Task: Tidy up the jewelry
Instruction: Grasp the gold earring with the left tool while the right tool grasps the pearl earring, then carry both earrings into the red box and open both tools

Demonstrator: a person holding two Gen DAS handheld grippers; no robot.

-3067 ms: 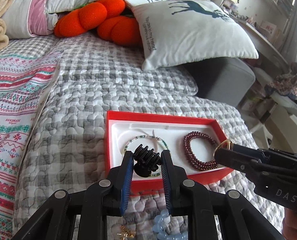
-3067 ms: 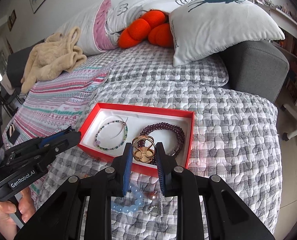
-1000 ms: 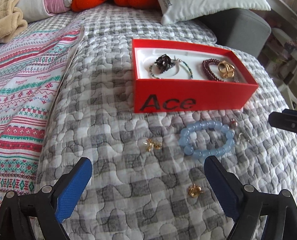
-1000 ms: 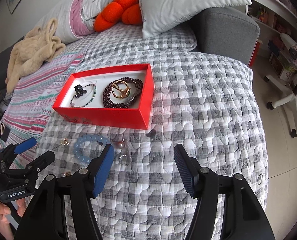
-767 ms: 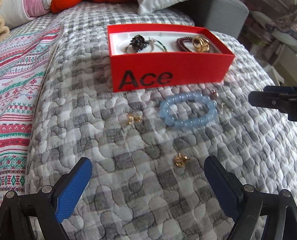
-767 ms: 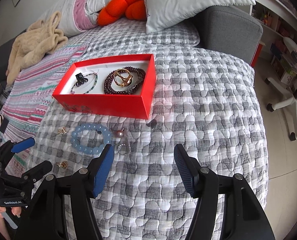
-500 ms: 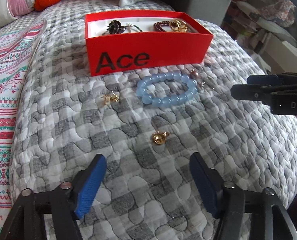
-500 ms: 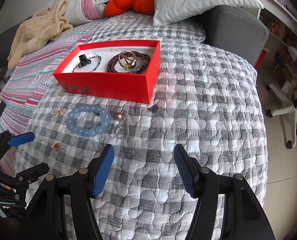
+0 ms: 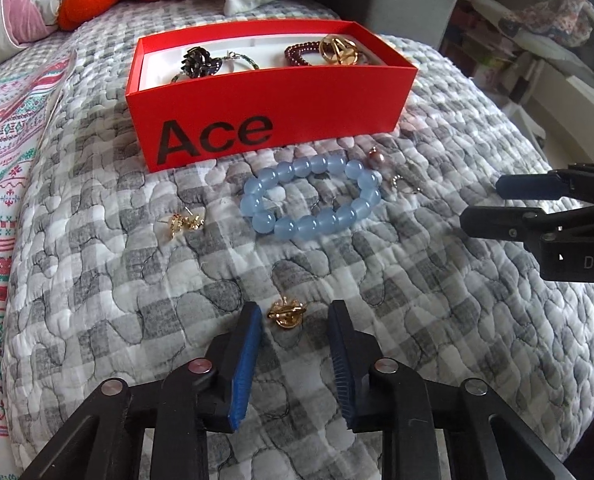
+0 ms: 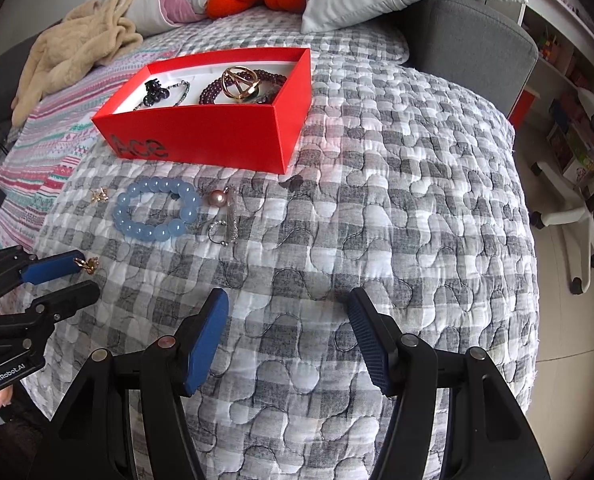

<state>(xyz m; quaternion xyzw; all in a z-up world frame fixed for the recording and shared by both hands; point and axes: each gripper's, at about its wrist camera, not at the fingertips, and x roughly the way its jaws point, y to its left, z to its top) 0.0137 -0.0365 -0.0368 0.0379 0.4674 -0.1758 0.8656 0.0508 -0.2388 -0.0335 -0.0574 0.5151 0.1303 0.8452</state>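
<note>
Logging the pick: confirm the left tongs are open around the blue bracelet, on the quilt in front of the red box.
Wrong item. The left wrist view shows the left tongs open around a gold earring; the blue bracelet lies farther ahead, by the red box.

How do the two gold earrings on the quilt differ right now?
The near gold earring sits between the open left tongs, not yet pinched; the far gold earring lies untouched, nearer the red box.
The near one looks like a compact rounded knot; the far one looks flatter and more spread, with a thin post sticking out.
The far one lies left of the blue bead bracelet; the near one lies in front of it.
Both are small, gold and outside the box.
</note>
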